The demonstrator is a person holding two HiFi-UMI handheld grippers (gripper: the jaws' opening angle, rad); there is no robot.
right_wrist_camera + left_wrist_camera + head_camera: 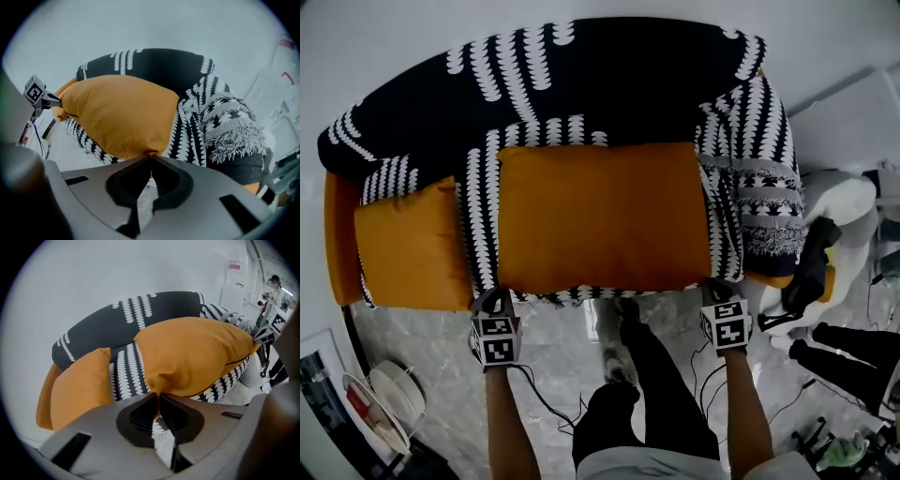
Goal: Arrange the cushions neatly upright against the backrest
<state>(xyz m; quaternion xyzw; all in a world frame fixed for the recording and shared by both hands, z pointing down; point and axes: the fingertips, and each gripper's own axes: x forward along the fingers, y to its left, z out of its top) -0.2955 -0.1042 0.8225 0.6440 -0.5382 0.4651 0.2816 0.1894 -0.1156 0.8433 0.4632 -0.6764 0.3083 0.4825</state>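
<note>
A large orange cushion lies flat across the seat of a black-and-white patterned sofa. My left gripper is shut on the cushion's near left corner. At the near right corner my right gripper pinches the fabric in the same way. A smaller orange cushion rests at the sofa's left end, also seen beside the big one in the left gripper view.
A knitted black-and-white throw with fringe hangs over the sofa's right arm. My legs and a shoe stand on the marble floor in front. Cables trail there; white plates sit at the lower left, dark gear at the right.
</note>
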